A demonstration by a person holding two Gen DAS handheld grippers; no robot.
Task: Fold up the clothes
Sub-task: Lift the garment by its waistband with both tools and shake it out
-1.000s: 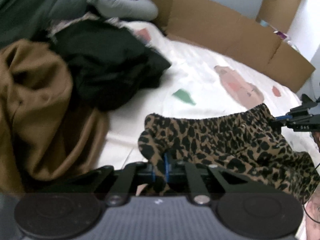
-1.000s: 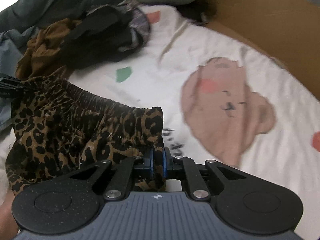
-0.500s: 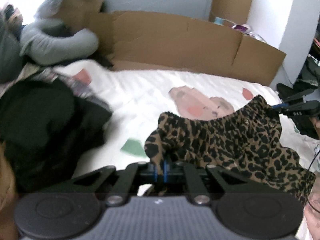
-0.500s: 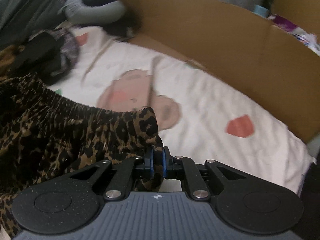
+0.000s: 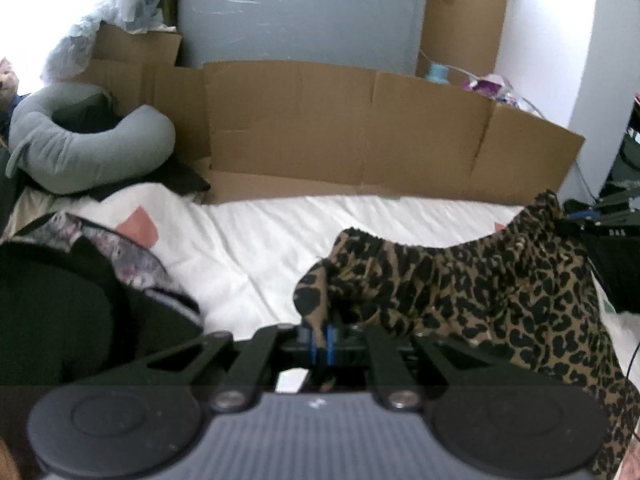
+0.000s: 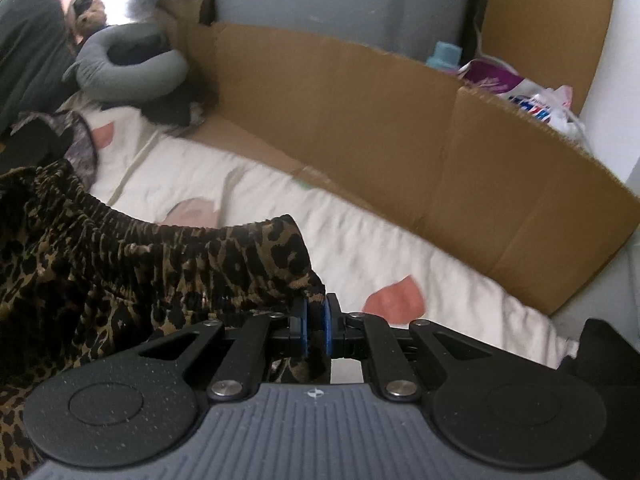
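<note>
Both hand-held grippers are clamped on the leopard-print garment (image 5: 472, 280). The left hand-held gripper (image 5: 320, 340) pinches one end of the gathered elastic waistband, and the right hand-held gripper (image 6: 316, 328) pinches the other end, w/ fabric visibly caught btwn the blue pads (image 6: 329, 330). The garment hangs btwn the two, lifted above the white bed cover (image 5: 260, 248), its lower part drooping out of view.

Risks from here, as I judge them:
- Each grip is only a small bunch at the band's edge, so a quick shake or hard stretch could pull it free.
- Uneven tension means the piece lands skewed or creased.
- The dark clothes pile (image 5: 60, 312) and cardboard wall (image 5: 360, 132) sit close by — the hanging cloth could drag over either one when lowered.
</note>
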